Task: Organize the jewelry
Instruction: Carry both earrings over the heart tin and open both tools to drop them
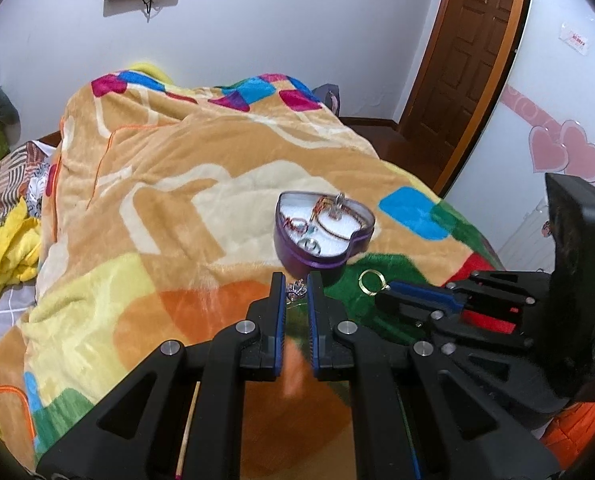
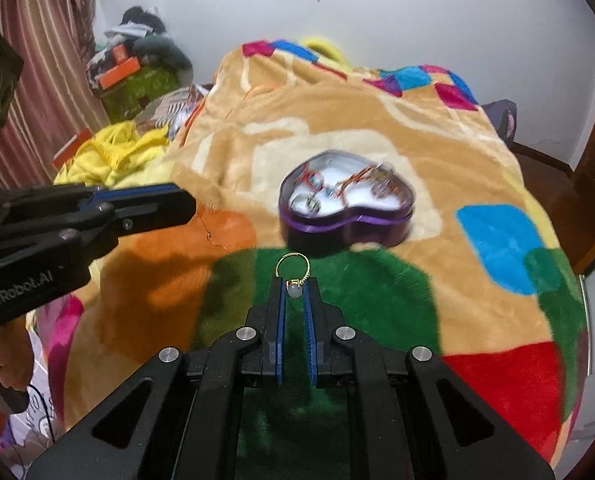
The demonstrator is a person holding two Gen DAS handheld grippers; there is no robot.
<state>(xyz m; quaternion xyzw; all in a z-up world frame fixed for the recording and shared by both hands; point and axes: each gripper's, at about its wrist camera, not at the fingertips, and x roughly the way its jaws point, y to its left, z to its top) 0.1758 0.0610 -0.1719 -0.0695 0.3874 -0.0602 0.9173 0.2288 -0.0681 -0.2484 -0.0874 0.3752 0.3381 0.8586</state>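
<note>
The right gripper (image 2: 296, 289) holds a gold ring (image 2: 293, 270). Its jaws are closed on the stone end of the ring, and the band stands up above the tips toward 12 o'clock. The left gripper (image 1: 296, 289) holds a small silver flower-shaped charm (image 1: 296, 289) between its jaw tips; a thin chain may hang from it, but that is too fine to confirm.

The target is the purple heart-shaped box (image 2: 345, 224), which lies open on the bed blanket (image 2: 337, 300). It already contains several rings and a bangle on a white lining.

Key relation: in the right wrist view, the box lies just beyond the jaws at 12 to 1 o'clock. Its long axis runs across the view from 9 to 3 o'clock. In the left wrist view, the same box (image 1: 317, 256) lies just beyond the left jaws at 1 o'clock. Both grippers are near the box; the left tips appear slightly closer to its near wall.

Judgement: either piece needs a short forward carry over the rim before release.
</note>
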